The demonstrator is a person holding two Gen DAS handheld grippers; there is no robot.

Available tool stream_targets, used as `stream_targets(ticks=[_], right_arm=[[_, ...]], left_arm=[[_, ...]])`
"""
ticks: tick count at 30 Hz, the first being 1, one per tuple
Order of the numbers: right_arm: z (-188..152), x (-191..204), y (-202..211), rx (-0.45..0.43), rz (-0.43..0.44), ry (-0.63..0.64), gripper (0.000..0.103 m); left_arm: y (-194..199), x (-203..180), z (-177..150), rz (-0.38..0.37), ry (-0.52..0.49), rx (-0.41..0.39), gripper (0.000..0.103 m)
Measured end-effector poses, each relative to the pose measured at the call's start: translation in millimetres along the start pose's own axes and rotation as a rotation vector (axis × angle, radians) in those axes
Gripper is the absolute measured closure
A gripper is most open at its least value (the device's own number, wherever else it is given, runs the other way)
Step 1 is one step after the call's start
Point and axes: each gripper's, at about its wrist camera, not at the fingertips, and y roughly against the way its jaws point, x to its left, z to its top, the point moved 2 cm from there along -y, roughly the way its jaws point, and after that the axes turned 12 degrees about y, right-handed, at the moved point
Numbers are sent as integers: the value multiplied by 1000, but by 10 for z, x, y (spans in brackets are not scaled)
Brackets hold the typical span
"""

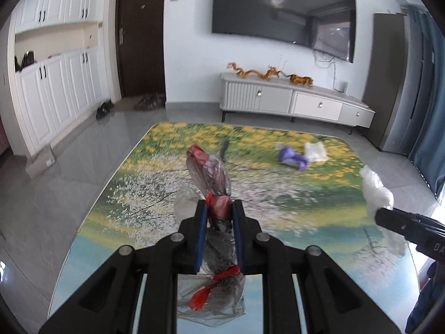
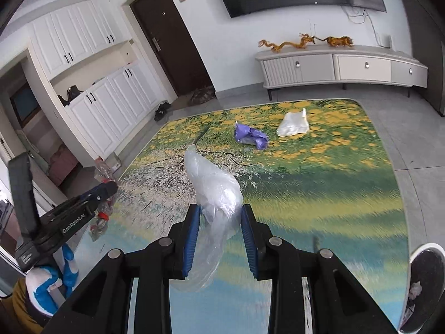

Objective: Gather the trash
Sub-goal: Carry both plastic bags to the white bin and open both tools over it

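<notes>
A red-and-clear wrapper [image 1: 215, 183] is pinched in the left claw [image 1: 219, 217] and a clear bag [image 2: 215, 192] in the right claw [image 2: 221, 222], and either slippery film could be dropped if grip is eased.

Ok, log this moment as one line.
left gripper: shut on red wrapper | right gripper: shut on clear bag | rug: purple wrapper, white bag
</notes>
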Motion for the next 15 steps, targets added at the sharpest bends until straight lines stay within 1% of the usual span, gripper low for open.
stream_targets(ticks=[9, 15], right_arm=[[-106, -23, 497, -76, -22, -31, 74], [-186, -130, 792, -133, -45, -59, 74]], left_arm=[[594, -426, -19, -26, -95, -111, 86], [883, -723, -33, -33, -165, -175, 86]])
